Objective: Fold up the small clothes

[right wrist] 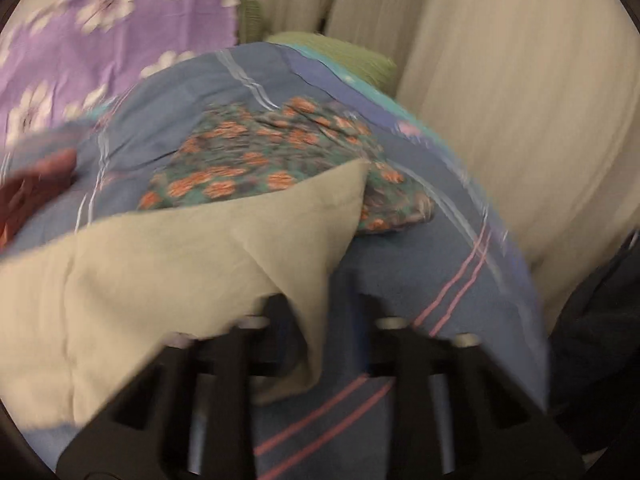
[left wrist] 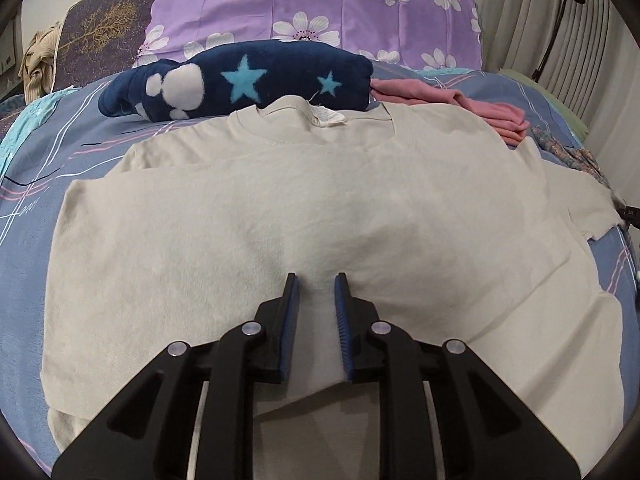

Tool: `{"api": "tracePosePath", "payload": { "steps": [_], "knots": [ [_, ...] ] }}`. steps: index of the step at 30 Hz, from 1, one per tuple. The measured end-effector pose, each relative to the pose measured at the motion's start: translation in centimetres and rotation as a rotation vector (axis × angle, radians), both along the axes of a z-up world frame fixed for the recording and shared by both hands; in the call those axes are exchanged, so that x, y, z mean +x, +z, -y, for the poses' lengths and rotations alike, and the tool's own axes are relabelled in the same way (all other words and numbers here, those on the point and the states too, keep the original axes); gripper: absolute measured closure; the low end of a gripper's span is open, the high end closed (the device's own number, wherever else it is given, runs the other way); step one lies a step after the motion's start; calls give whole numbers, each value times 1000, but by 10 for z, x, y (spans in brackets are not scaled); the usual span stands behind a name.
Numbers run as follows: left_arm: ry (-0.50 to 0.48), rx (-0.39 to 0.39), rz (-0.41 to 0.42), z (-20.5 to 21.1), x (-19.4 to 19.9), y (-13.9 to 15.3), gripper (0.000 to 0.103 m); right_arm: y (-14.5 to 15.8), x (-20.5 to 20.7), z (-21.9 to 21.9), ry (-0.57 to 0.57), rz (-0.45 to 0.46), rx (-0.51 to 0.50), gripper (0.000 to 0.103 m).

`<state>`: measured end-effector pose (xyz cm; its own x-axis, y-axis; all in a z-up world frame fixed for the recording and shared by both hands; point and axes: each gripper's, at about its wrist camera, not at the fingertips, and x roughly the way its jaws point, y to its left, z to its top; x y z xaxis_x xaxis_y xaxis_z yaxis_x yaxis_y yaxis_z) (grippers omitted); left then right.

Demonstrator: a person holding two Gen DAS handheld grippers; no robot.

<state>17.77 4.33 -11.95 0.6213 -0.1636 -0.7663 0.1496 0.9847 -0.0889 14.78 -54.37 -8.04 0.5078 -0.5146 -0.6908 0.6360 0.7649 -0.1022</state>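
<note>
A beige T-shirt [left wrist: 320,200] lies flat on the blue striped bedsheet [left wrist: 36,168], neck label toward the far side. My left gripper [left wrist: 316,278] rests over the shirt's lower middle; its blue pads stand slightly apart and open, with only flat cloth lying under the gap. The right wrist view is blurred. There the shirt's sleeve [right wrist: 180,248] is raised and drapes over my right gripper [right wrist: 320,300], running down between the fingers, whose tips are hidden by the cloth. That gripper is shut on the sleeve.
A folded navy blanket with stars [left wrist: 256,80] and a pink garment [left wrist: 480,108] lie beyond the shirt. A floral garment [right wrist: 260,160] sits by the sleeve. A purple flowered pillow [left wrist: 320,4] is at the head, and pale curtains [right wrist: 500,80] hang to the right.
</note>
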Motion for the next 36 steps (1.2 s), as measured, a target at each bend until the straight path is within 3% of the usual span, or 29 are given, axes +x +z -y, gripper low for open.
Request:
{"api": "tracePosePath", "payload": {
  "steps": [3,5,9,12,15,16,19,21,25,27,30,33,35,36],
  "knots": [
    [1,-20,-2,-3,0,0,83,11,-14,15,-4,166,185,99],
    [0,-31,-2,-4,0,-1,83,26,-21,9,61,294,301,100],
    [-3,-60,-2,-7,0,-1,81,61,-21,-45,325,487,545,100],
    [-8,-88,-3,-9,-1,-1,78,79,-11,-114,536,530,631,100],
    [-12,-112,-4,-12,-1,-2,77,80,0,-217,789,479,680,100],
    [-13,-119,-5,-12,-1,-2,77,72,3,-266,893,415,679,100],
    [-15,-160,-8,-18,-1,-1,76,39,9,-353,1035,245,605,100],
    [-18,-229,-11,-26,-2,0,71,9,10,-393,1058,126,537,100],
    [-33,-363,-18,-37,-8,9,59,-23,9,-420,1097,27,414,91],
    [-49,-384,-2,-34,-10,16,55,-25,5,-427,1116,15,396,85],
    [-62,-388,19,-30,-11,23,51,-21,8,-414,1077,48,415,67],
    [-62,-455,13,-34,-9,25,50,-21,17,-405,1051,76,473,67],
    [-62,-531,-14,-39,-6,21,50,-22,18,-416,1101,55,474,78],
    [-70,-560,-33,-39,-4,19,50,-24,13,-427,1144,34,428,85]
  ]
}}
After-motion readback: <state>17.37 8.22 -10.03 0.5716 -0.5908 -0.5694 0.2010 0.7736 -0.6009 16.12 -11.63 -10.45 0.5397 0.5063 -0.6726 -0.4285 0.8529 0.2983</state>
